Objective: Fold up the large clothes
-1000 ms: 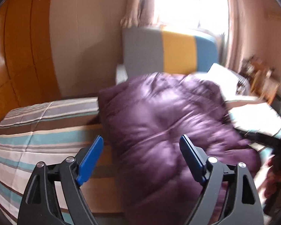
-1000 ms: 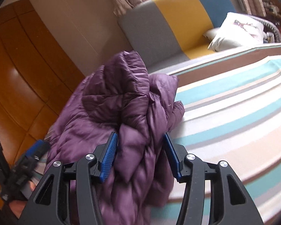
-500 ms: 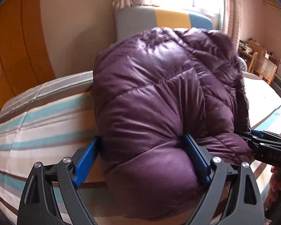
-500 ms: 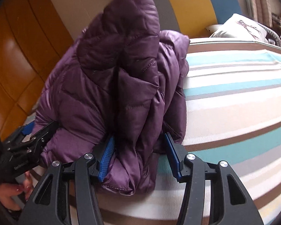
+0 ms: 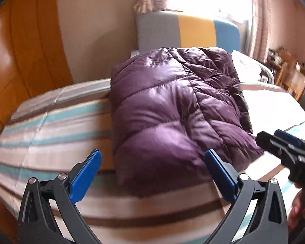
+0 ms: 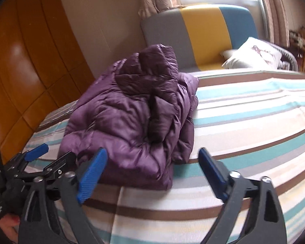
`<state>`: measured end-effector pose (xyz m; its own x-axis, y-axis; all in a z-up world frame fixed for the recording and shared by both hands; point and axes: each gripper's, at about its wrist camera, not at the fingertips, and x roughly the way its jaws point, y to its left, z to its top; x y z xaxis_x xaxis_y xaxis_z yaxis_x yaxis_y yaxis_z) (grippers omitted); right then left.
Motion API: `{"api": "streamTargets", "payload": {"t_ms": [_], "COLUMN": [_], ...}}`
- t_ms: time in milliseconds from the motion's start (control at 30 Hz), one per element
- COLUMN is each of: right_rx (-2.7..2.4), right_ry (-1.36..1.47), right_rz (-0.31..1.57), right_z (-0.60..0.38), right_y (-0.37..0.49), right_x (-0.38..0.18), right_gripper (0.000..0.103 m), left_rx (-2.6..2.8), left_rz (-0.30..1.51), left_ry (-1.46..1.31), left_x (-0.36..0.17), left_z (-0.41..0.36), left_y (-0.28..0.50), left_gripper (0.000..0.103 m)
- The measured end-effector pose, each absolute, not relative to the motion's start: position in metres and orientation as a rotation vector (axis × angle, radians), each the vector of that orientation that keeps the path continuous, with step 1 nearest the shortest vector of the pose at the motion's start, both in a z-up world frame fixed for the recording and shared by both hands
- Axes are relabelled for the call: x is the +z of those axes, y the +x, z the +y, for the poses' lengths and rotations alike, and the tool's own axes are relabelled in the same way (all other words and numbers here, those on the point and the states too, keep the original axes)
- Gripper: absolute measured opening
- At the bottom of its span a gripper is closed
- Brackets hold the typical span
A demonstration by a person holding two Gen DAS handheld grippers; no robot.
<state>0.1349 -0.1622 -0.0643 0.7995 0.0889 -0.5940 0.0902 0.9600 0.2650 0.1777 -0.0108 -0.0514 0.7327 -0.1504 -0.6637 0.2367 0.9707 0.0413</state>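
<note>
A purple puffer jacket [image 5: 172, 113] lies folded in a thick bundle on the striped bed [image 5: 50, 134]; it also shows in the right wrist view [image 6: 132, 118]. My left gripper [image 5: 152, 162] is open and empty, just in front of the jacket's near edge. My right gripper [image 6: 152, 162] is open and empty, also just short of the jacket. The right gripper shows at the right edge of the left wrist view [image 5: 286, 148], and the left gripper shows at the lower left of the right wrist view [image 6: 42, 158].
The bed carries a striped cover [image 6: 244, 122] in teal, brown and white. A grey, yellow and blue headboard [image 6: 199, 34] stands at the far end with a white pillow [image 6: 252, 57]. Orange wooden panels [image 6: 24, 65] line the left wall. Wooden furniture [image 5: 290, 77] stands far right.
Both grippers opened and let go of the jacket, then drew back from it. The jacket dropped from a raised bundle and now rests flat on the bed.
</note>
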Motion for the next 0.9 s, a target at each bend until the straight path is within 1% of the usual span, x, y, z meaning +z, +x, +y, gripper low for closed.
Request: {"api": "streamTargets", "payload": {"t_ms": [33, 100, 133, 400, 667, 900], "right_rx": [0.001, -0.014, -0.027, -0.092, -0.156, -0.136], "right_ry": [0.28, 0.256, 0.241, 0.161, 0.099, 0.118], "right_rz": [0.637, 0.63, 0.621, 0.593, 0.557, 0.563], "right_z": [-0.16, -0.153, -0.149, -0.129, -0.12, -0.123], "right_y": [0.13, 0.119, 0.111, 0.078, 0.055, 0.053], "right_x": [-0.062, -0.061, -0.058, -0.056, -0.051, -0.049], "right_gripper": [0.094, 0.099, 0.1, 0.1, 0.1, 0.1], "left_rx": [-0.203, -0.188, -0.18, -0.072, -0.048, -0.027], "left_rz": [0.727, 0.735, 0.732, 0.697, 0.629, 0.594], "left_ry": [0.101, 0.063, 0.055, 0.067, -0.035, 0.016], "left_x": [-0.05, -0.05, -0.049, -0.04, -0.033, -0.032], "left_z": [-0.007, 0.0, 0.004, 0.021, 0.042, 0.038], "left_y": [0.173, 0.161, 0.154, 0.116, 0.081, 0.073], "left_gripper": [0.101, 0.101, 0.101, 0.101, 0.101, 0.101]}}
